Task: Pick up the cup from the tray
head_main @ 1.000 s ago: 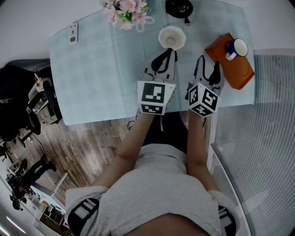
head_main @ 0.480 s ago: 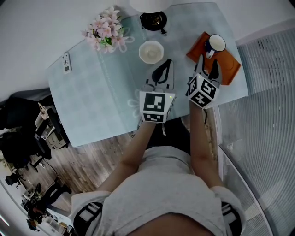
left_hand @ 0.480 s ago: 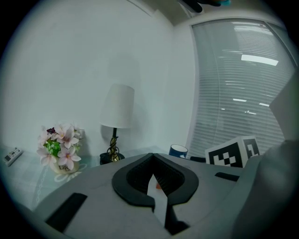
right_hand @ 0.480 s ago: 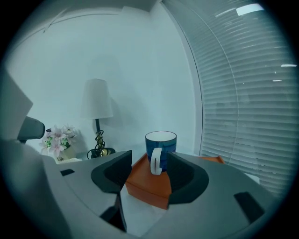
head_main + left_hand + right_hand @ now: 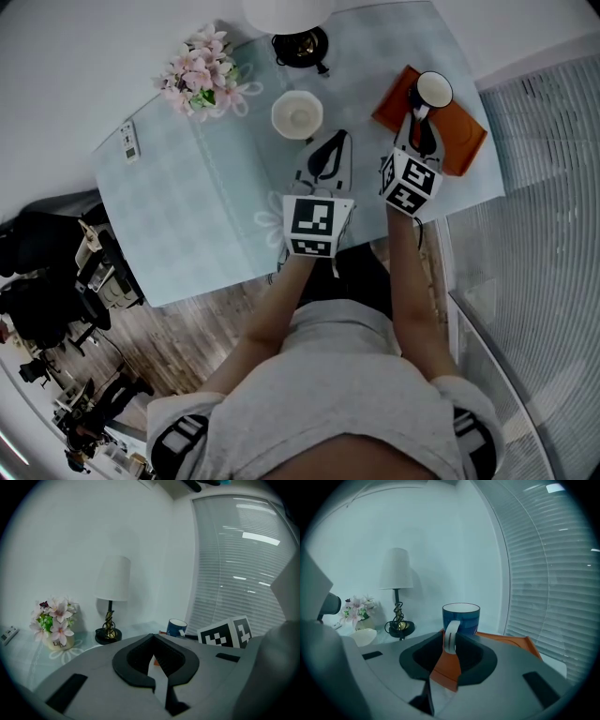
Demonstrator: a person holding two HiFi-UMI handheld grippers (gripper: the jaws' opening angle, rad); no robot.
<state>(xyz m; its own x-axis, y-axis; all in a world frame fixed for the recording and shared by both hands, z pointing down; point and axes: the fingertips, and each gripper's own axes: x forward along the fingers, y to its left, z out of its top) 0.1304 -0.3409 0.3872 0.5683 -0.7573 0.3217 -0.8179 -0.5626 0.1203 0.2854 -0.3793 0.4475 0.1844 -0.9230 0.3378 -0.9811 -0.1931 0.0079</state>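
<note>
The only lettering stands on the small pale flower vase [image 5: 57, 643] in the left gripper view: dark script beginning "Li", perhaps "Life", its end too blurred to settle. The cubes [image 5: 317, 223] [image 5: 411, 183] on the left gripper [image 5: 335, 138] and right gripper [image 5: 419, 117] bear black-and-white square markers, not letters.

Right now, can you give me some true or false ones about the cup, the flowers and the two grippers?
1. The blue cup stands on the orange tray. True.
2. The right gripper has nothing in its jaws. False: the jaws have just been closing, and the cup's handle is between them.
3. The flowers are on the tray. False: they stand on the tablecloth, near the lamp.
4. The white bowl sits just ahead of the left gripper. True.
</note>
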